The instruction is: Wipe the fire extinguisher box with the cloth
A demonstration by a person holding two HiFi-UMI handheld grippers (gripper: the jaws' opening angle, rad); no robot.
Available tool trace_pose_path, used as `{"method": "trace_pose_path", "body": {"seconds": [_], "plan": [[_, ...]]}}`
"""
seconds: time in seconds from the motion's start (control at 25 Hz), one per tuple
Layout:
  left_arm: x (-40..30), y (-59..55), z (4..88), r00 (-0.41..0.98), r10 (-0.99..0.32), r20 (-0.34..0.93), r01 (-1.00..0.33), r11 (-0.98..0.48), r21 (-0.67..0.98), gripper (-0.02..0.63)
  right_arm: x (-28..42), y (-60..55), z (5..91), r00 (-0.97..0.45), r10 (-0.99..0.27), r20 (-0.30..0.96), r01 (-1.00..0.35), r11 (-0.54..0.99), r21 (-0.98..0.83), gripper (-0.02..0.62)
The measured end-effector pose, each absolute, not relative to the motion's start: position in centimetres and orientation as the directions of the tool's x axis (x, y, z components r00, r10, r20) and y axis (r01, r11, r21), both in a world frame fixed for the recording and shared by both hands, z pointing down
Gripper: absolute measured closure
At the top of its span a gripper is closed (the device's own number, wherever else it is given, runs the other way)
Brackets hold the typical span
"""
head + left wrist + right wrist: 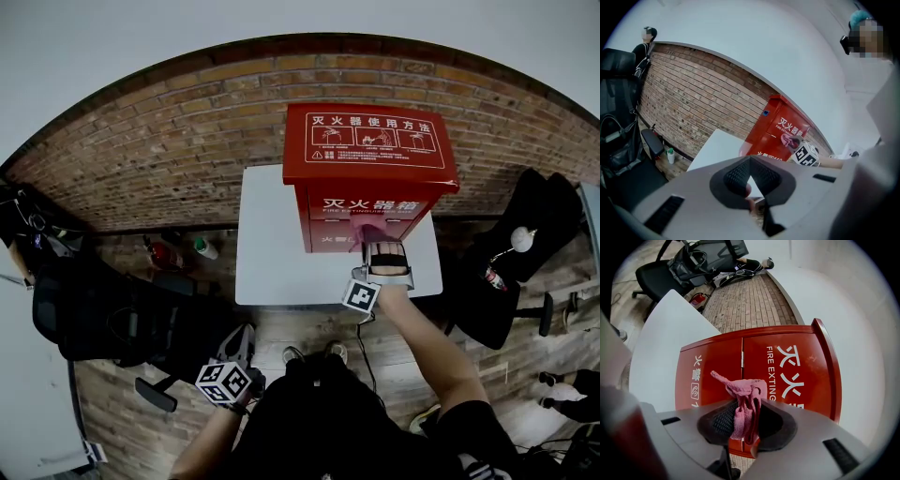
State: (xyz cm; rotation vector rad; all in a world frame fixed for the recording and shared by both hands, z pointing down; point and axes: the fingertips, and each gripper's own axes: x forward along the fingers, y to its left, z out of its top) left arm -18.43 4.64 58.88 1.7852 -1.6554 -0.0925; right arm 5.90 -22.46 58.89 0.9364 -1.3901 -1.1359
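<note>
Nearest you, at seven o'clock, your left gripper point(236, 352) hangs low, its jaws closed together on nothing. At one o'clock, your right gripper point(378, 242) clamps a pink cloth point(743, 399) against the front of the red fire extinguisher box point(370, 150), which stands on a white table point(272, 244).

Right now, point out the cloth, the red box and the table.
cloth point(743, 404), right gripper view, its bunched middle.
box point(370, 141), head view, its sloped lid.
table point(272, 244), head view, bare top left of the box.
</note>
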Motion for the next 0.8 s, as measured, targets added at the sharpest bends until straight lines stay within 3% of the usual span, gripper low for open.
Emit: {"method": "trace_pose_path", "body": {"seconds": [0.8], "plan": [[-19.6,6.6,59.4,0.155,-0.899,0.409,-0.855,0.086,0.512,0.588,5.3,-22.3,62.6,-0.128,-0.951,0.281,0.068,0.274,0.959,0.491]]}}
